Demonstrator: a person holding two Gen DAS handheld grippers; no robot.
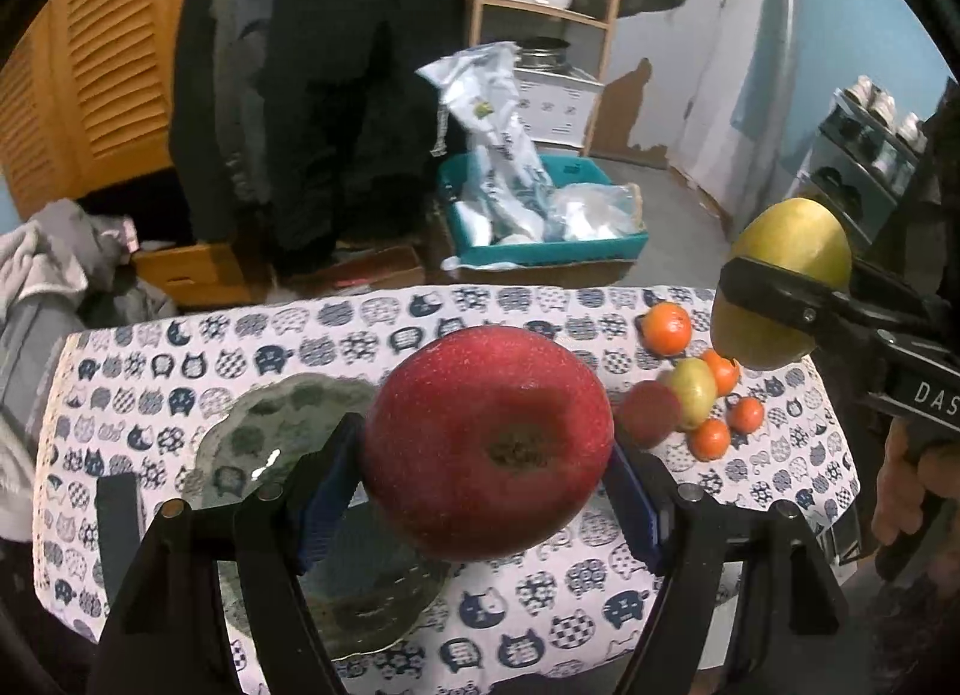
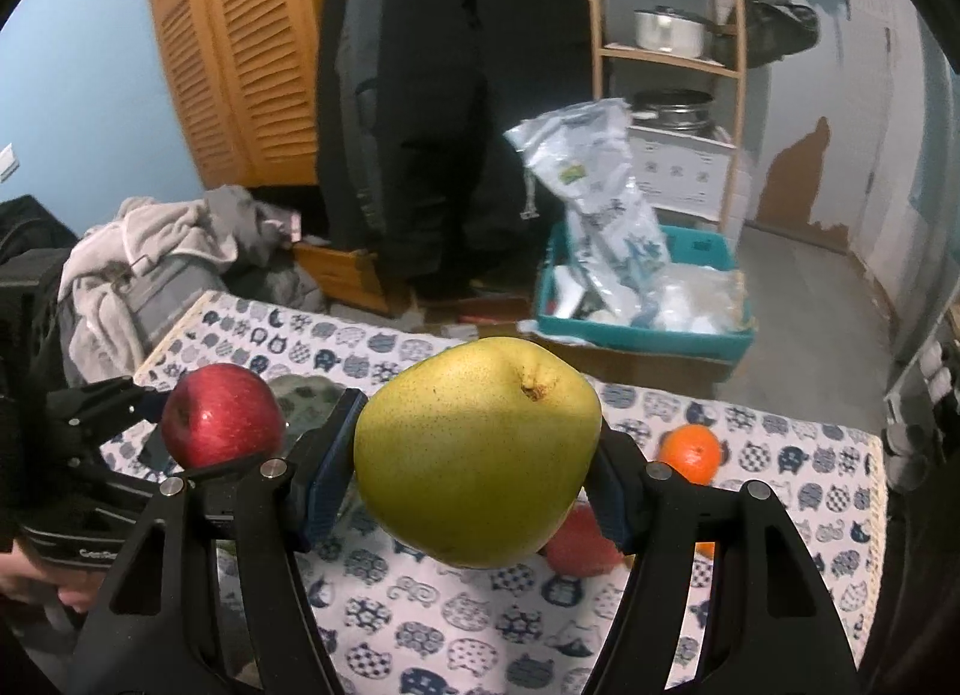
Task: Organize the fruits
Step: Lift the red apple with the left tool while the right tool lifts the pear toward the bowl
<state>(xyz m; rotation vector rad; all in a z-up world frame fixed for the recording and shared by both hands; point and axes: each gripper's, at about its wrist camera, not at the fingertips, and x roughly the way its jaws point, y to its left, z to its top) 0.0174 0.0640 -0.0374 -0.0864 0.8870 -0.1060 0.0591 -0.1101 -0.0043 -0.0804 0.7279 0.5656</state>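
Apple (image 1: 486, 443) clamped in left tongs (image 1: 480, 491), pear (image 2: 477, 452) clamped in right tongs (image 2: 474, 479), "DAS" legible

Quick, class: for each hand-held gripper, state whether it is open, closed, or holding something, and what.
Left hand-held gripper: closed on the red apple, held above the table.
Right hand-held gripper: closed on the green pear, also held in the air.
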